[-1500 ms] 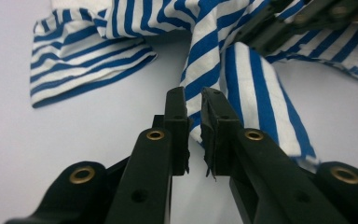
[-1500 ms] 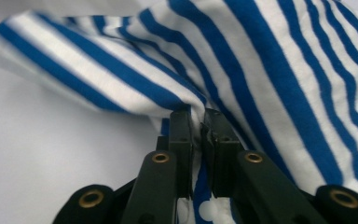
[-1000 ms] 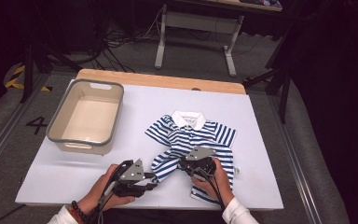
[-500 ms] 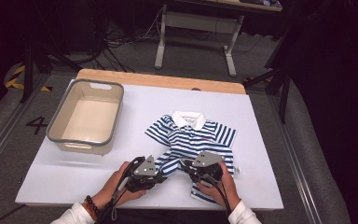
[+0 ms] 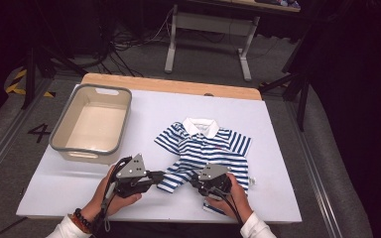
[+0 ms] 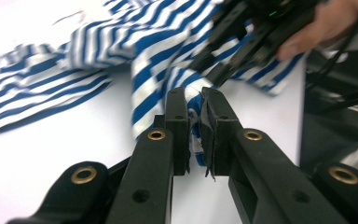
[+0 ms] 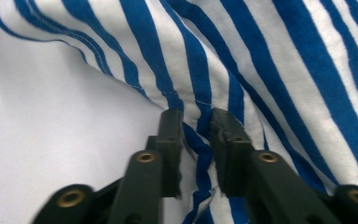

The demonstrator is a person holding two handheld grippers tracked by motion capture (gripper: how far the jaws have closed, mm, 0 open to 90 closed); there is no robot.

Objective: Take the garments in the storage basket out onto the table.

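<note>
A small blue-and-white striped polo shirt [image 5: 206, 146] lies flat on the white table [image 5: 287, 153], collar away from me. My left gripper [image 5: 164, 174] is at the shirt's lower left hem. In the left gripper view its jaws have just been closing and now pinch a bunched fold of the shirt [image 6: 121, 42] between the pads [image 6: 177, 107]. My right gripper [image 5: 194, 179] is at the bottom hem nearby. Its jaws have just been closing too and squeeze a ridge of striped shirt [image 7: 270, 60] between its fingertips [image 7: 170, 123]. The right gripper [image 6: 261, 28] also appears beyond the left jaws.
A beige bin with a grey rim [image 5: 59, 144] stands empty at the table's left. A wooden strip [image 5: 168, 85] runs along the far edge. Dark floor, cables and a stand's legs [image 5: 206, 34] lie beyond the table.
The left gripper moved right from the bare table to the shirt's lower left hem, shut on the fabric and lifted it slightly. The right gripper stayed at the bottom hem.
</note>
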